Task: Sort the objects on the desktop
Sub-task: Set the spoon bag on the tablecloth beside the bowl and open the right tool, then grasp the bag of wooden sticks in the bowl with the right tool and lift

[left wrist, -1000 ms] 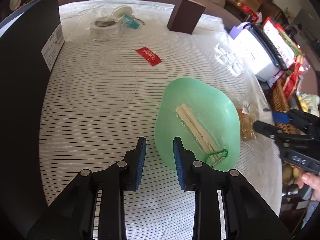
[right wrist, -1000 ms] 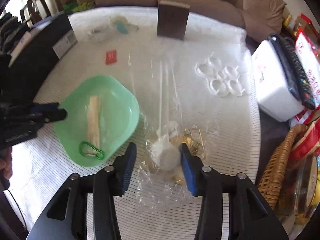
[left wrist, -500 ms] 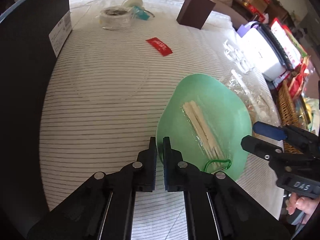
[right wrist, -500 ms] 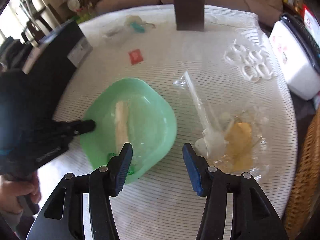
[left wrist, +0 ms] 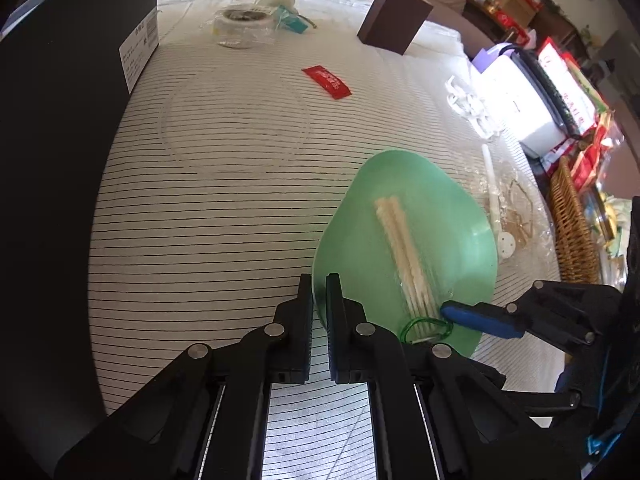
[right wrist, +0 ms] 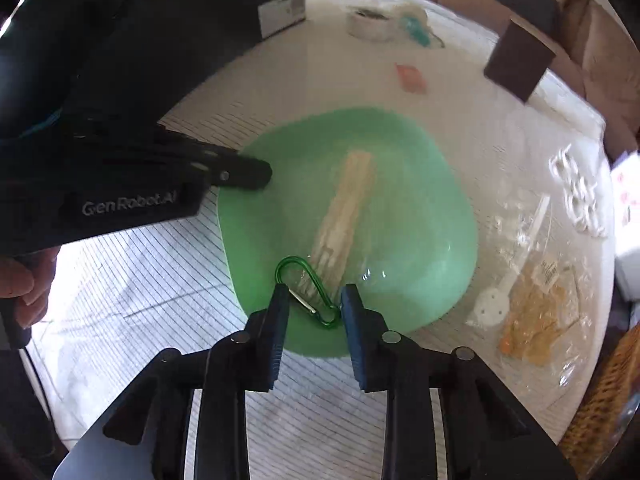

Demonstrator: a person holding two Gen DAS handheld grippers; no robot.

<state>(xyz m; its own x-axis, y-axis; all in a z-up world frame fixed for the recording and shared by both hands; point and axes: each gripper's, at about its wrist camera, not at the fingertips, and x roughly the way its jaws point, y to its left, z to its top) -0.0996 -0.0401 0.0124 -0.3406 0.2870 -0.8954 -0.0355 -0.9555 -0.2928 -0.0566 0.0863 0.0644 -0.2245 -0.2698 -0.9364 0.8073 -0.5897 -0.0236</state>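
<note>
Your left gripper [left wrist: 319, 280] is pinched onto the near rim of the shallow mint-green plastic dish [left wrist: 436, 216], jaws almost together with only the thin rim between them; that hold looks meant to steady the dish while your other hand works inside it. In the right wrist view the dish [right wrist: 400, 152] fills the middle of the striped white worktop [right wrist: 140, 280], and your left gripper's tip reaches its rim at about 9 o'clock.

Your right gripper [right wrist: 314, 298] hangs over the dish's near edge at 6 o'clock, fingers apart and straddling the small green metal carabiner [right wrist: 306, 288] that lies in the dish. The fingers flank the carabiner but do not appear to press it yet. Beside it, running toward 12 o'clock, lies a clear-wrapped bundle of pale wooden sticks [right wrist: 344, 216].

Outside the dish at 3 o'clock sits a crumpled clear plastic bag with a white spoon and yellowish contents [right wrist: 532, 300], probably still to be sorted. A red sachet [left wrist: 326, 81] lies farther off toward 12 o'clock.
</note>
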